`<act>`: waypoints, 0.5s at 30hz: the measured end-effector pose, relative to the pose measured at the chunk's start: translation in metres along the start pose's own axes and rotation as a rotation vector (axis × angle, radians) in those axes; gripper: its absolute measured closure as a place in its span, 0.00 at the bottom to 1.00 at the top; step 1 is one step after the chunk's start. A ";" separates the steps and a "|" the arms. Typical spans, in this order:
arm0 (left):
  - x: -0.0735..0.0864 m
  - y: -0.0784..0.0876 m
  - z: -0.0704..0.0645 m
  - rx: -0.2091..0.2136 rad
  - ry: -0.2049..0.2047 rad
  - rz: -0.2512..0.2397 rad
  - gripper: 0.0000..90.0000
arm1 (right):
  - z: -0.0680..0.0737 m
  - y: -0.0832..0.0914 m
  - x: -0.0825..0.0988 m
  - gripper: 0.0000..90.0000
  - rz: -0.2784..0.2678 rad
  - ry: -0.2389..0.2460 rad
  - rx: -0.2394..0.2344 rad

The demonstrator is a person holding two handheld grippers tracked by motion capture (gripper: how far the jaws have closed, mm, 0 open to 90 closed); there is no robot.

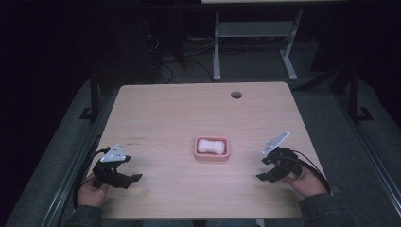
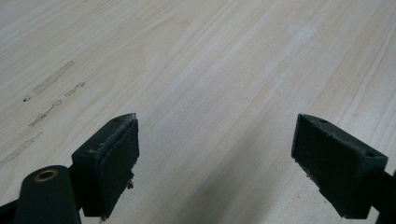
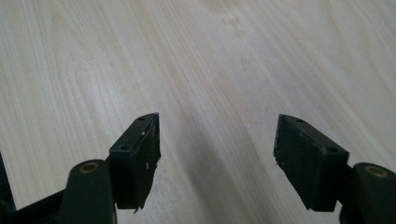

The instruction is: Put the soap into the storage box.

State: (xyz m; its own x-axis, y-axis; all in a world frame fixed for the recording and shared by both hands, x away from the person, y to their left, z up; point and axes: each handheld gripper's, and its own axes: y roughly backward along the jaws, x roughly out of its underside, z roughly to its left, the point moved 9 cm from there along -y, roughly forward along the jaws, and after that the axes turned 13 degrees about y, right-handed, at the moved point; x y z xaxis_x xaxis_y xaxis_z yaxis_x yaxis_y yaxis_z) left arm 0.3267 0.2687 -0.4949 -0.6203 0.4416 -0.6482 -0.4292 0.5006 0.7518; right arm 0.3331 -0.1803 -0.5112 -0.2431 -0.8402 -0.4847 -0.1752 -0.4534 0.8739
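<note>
Centrally on the table (image 1: 156,113): pink dish (image 1: 212,156) with white soap (image 1: 211,146) lying in it, well apart from both grippers. Left gripper (image 1: 135,178) low at the near left, jaws wide, nothing between them but bare wood in the left gripper view (image 2: 215,135). Right gripper (image 1: 263,169) at the near right, jaws likewise apart and empty, pointed across the wood grain in the right gripper view (image 3: 217,140). No contact with dish or soap yet.

Likely trouble from here:
- Soap probably slick and rounded; apt to squirt out sideways under a pinch off its middle.
- Dish light and shallow; liable to slide or tip if a jaw catches the rim on the way in.
- Jaws set too narrow for the soap's width; would ride down on top and press it into the dish instead of straddling it.
- Both grippers converging on the middle together; risk of jaws knocking each other over the dish.
</note>
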 end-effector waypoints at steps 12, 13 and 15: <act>0.000 -0.001 0.000 -0.001 0.001 -0.001 0.17 | 0.011 0.006 0.017 0.34 -0.026 -0.047 0.023; 0.000 -0.001 -0.001 0.000 0.004 -0.001 0.17 | 0.011 0.006 0.018 0.34 -0.026 -0.051 0.025; 0.001 -0.001 -0.001 0.000 0.004 0.000 0.17 | 0.013 0.007 0.021 0.33 -0.032 -0.054 0.030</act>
State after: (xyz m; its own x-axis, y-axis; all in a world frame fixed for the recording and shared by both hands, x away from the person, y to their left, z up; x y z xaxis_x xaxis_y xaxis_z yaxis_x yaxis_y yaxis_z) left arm 0.3261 0.2676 -0.4960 -0.6231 0.4382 -0.6479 -0.4296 0.5005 0.7517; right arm 0.3139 -0.1973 -0.5154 -0.2881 -0.8079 -0.5141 -0.2121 -0.4697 0.8570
